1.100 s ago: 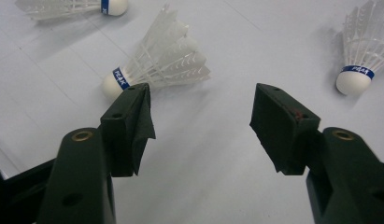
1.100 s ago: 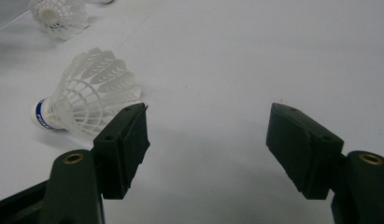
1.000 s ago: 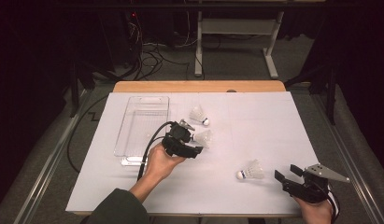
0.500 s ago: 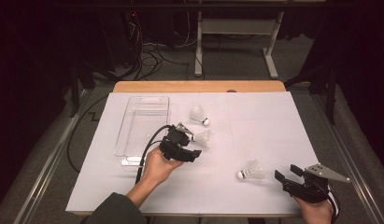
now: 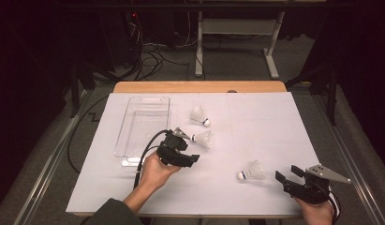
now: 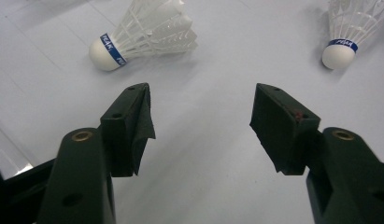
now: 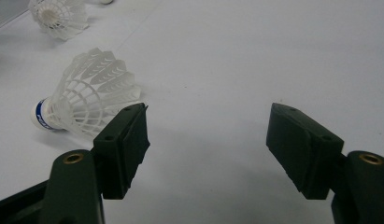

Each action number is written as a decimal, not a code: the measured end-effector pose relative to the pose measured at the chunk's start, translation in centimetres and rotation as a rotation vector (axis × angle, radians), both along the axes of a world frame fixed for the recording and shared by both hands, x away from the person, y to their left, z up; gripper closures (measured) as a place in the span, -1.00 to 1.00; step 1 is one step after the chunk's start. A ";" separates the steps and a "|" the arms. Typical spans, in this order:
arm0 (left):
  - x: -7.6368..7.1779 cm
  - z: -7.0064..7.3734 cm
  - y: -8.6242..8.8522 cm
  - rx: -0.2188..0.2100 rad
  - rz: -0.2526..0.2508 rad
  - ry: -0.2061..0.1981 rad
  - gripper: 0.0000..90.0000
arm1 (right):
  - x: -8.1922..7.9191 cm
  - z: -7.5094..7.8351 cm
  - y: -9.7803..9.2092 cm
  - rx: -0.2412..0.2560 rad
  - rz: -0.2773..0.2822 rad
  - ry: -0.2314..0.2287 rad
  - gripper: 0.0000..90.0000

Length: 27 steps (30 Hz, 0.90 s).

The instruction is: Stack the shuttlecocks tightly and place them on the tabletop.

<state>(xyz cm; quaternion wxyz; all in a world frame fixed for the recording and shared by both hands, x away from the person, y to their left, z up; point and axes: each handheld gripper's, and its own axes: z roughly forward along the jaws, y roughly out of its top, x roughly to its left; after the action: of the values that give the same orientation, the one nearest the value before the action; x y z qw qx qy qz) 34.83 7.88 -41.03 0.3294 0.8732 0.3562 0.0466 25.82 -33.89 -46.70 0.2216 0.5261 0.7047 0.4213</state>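
Note:
Three white shuttlecocks lie on the white table cover. The far shuttlecock (image 5: 199, 115) is near the middle. A second shuttlecock (image 5: 203, 138) (image 6: 143, 32) lies just beyond my left gripper (image 5: 192, 158) (image 6: 201, 100), whose jaws stand open with nothing between them. The near shuttlecock (image 5: 251, 172) (image 7: 87, 98) (image 6: 348, 28) lies with its cork to the left, a short way left of my right gripper (image 5: 287, 174) (image 7: 208, 116). That gripper is open and empty too, low at the front right.
A clear plastic tray (image 5: 143, 129) stands left of centre, beside my left hand. The table's wooden far edge (image 5: 199, 86) shows beyond the white cover (image 5: 274, 122). A table frame and cables are on the floor behind.
My left gripper has drawn back slightly toward the person, away from the middle shuttlecock. The right gripper and the shuttlecocks have stayed put.

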 end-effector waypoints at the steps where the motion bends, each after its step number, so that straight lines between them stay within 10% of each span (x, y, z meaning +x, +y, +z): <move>1: -0.1 0.0 0.0 -0.003 0.002 0.000 -0.14 | 0.0 0.0 0.0 0.000 0.000 0.000 -0.33; 27: -2.0 -1.0 1.0 -0.006 -0.012 -0.003 -0.13 | 0.0 0.0 0.0 -0.001 0.000 0.000 -0.33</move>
<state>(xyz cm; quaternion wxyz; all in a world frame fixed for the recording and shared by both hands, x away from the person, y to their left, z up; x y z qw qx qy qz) 32.81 8.84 -42.02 0.3329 0.8741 0.3508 0.0448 25.82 -33.86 -46.70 0.2219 0.5261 0.7049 0.4208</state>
